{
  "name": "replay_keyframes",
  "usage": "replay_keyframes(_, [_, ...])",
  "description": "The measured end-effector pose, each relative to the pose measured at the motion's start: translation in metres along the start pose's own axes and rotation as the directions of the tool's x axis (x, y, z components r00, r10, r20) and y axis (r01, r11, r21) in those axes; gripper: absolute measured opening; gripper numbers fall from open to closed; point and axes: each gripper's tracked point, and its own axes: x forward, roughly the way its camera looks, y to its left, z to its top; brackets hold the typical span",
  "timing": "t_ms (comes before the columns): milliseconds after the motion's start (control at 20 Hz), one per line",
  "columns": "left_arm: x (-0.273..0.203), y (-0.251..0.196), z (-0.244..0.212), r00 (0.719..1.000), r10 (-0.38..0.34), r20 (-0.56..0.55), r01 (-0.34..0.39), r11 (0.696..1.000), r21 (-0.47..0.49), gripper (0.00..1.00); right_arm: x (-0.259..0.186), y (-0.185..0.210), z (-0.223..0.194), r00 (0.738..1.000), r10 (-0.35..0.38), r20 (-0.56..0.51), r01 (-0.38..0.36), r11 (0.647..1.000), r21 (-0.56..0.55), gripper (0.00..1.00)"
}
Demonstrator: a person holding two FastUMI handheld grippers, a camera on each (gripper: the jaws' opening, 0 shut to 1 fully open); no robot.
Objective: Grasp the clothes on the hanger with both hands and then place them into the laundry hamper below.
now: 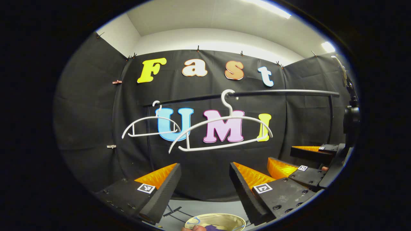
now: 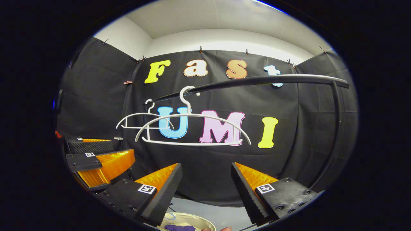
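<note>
Two bare white hangers hang from a black rail (image 1: 282, 93): the nearer hanger (image 1: 221, 131) and a smaller-looking one (image 1: 151, 126) behind it to the left. In the right gripper view the same nearer hanger (image 2: 192, 130) and farther hanger (image 2: 141, 120) hang from the rail (image 2: 273, 80). My left gripper (image 1: 205, 179) is open and holds nothing. My right gripper (image 2: 205, 179) is open too, and it also shows at the right of the left gripper view (image 1: 301, 160). Below, the pale hamper (image 1: 216, 222) holds a purple garment (image 2: 179, 228).
The rail's upright post (image 2: 335, 128) curves down at the right. Grey floor (image 2: 212, 211) lies under the rail around the hamper. A fingertip (image 1: 194, 228) shows at the bottom edge. The left gripper appears at the left of the right gripper view (image 2: 99, 157).
</note>
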Motion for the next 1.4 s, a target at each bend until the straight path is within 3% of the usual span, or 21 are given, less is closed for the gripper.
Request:
replay_keyframes(650, [-0.015,0.002,0.053,0.994,0.016,0.106,-0.019,1.0,0.023,0.92,-0.011,-0.012,0.047,0.996,-0.047,0.075,0.046,0.999,0.021,0.98])
replay_keyframes(1400, [-0.019,-0.002,0.054,0.994,0.019,0.107,-0.026,0.998,0.059,0.92,-0.017,-0.019,0.05,0.994,-0.07,0.079,0.068,0.997,0.029,0.98])
